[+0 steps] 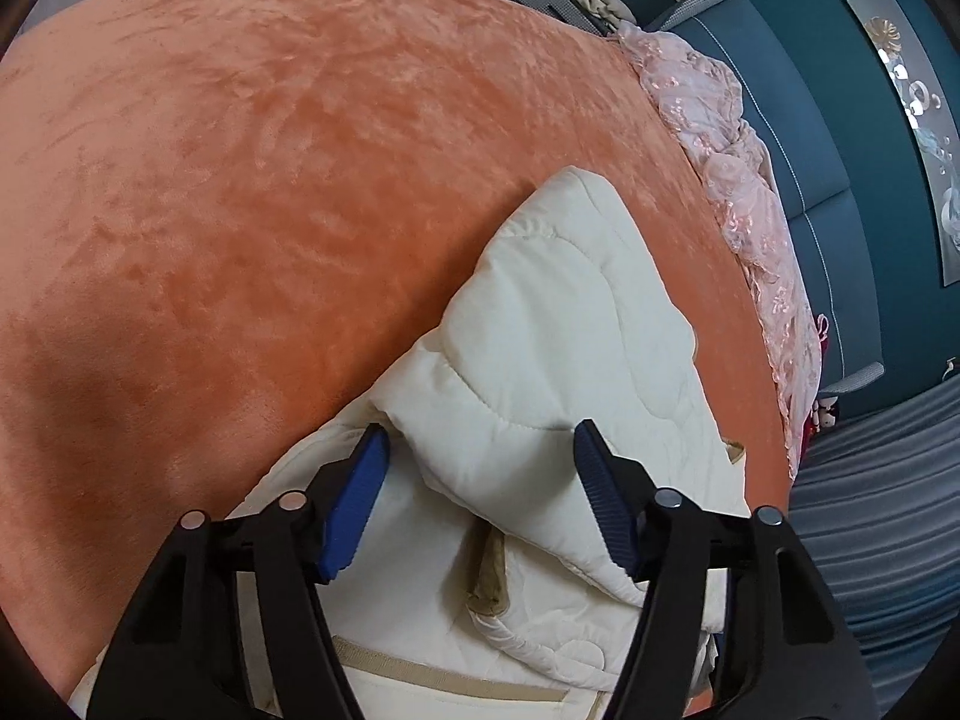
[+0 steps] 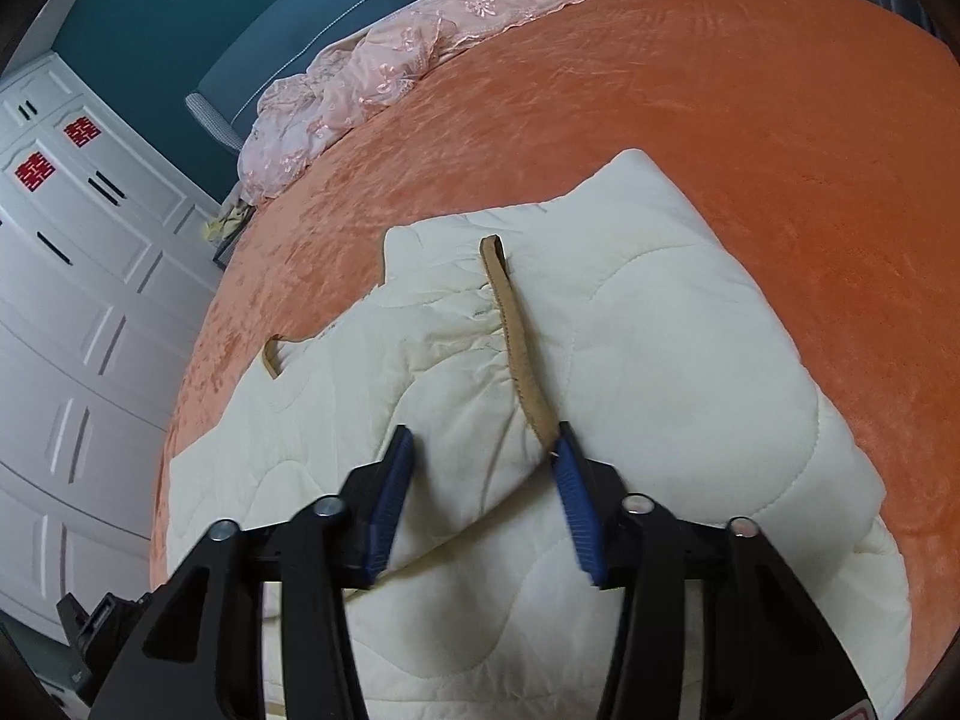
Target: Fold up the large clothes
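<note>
A cream quilted jacket (image 1: pixel 558 330) with tan trim lies partly folded on an orange bed cover (image 1: pixel 240 180). My left gripper (image 1: pixel 480 441) is open, its blue pads astride a folded sleeve edge just above the cloth. In the right wrist view the jacket (image 2: pixel 660 348) lies spread out with a tan strip (image 2: pixel 516 336) running down its middle. My right gripper (image 2: pixel 483 450) is open, its pads on either side of a raised fold next to the strip's near end.
A pink lace cloth (image 1: pixel 738 180) lies bunched along the far edge of the bed, also in the right wrist view (image 2: pixel 384 72). A teal padded headboard (image 1: pixel 798 138) stands behind it. White wardrobe doors (image 2: pixel 72 276) stand to the left of the bed.
</note>
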Demonstrator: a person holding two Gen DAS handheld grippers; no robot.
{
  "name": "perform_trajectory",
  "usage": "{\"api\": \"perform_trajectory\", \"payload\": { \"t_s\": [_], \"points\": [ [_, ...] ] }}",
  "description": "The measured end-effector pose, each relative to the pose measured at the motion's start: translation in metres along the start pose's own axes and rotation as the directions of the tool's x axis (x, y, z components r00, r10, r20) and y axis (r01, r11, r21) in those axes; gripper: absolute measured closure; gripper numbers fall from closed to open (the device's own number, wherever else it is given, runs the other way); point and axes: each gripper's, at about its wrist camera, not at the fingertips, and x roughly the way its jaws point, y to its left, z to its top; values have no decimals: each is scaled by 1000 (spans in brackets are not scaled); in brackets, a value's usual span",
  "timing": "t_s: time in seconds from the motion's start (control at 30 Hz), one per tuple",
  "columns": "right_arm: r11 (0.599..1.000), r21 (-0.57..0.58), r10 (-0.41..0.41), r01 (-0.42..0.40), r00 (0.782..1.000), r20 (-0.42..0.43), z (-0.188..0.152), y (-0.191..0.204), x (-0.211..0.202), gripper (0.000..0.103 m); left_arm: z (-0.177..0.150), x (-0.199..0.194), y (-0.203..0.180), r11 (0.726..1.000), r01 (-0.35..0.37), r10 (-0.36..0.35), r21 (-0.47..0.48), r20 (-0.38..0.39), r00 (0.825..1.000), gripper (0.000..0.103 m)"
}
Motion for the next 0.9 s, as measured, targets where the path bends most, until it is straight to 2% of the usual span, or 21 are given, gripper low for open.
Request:
{"api": "perform_trajectory", "payload": {
  "t_s": [0.03, 0.07, 0.1, 0.17, 0.23, 0.33, 0.43, 0.5, 0.57, 0.67, 0.77, 0.9],
  "points": [
    [1000, 2, 21, -21, 1000, -7, 2, 2, 0, 84, 1, 0, -2, 1000, -7, 7, 9, 3, 1000, 57],
    [999, -1, 42, -42, 999, -7, 4, 6, -3, 89, 2, -1, -5, 1000, -22, 22, 20, 8, 1000, 65],
    [998, -16, 54, -54, 998, 12, 6, 13, -9, 90, 3, -2, -8, 999, -36, 35, 28, 12, 999, 68],
    [994, -82, 78, -73, 995, 58, 10, 31, -28, 93, 8, -5, -10, 998, -44, 43, 40, 21, 999, 83],
    [983, -160, 110, -92, 988, 109, 15, 51, -53, 93, 12, -11, -12, 998, -34, 32, 54, 36, 999, 90],
    [950, -294, 161, -101, 969, 188, 19, 83, -96, 93, 16, -29, -15, 997, -5, -2, 78, 89, 996, 93],
    [916, -386, 211, -106, 948, 240, 10, 97, -134, 94, 14, -41, -15, 995, 10, -22, 104, 110, 994, 94],
    [912, -402, 194, -85, 951, 239, -5, 89, -140, 94, 6, -43, -12, 991, -9, -6, 133, 115, 993, 94],
    [918, -395, 124, -36, 972, 200, -21, 70, -124, 94, -1, -38, -8, 986, -49, 31, 157, 114, 993, 95],
    [948, -319, 42, -6, 994, 106, -40, 29, -86, 94, -9, -26, 1, 982, -84, 70, 168, 88, 994, 95],
    [963, -268, -15, 26, 999, 44, -55, -1, -60, 94, -16, -19, 2, 969, -130, 111, 208, 100, 989, 95],
    [969, -245, -47, 45, 999, -2, -68, -16, -40, 94, -24, -10, 0, 946, -183, 155, 269, 123, 980, 95]
  ]
}}
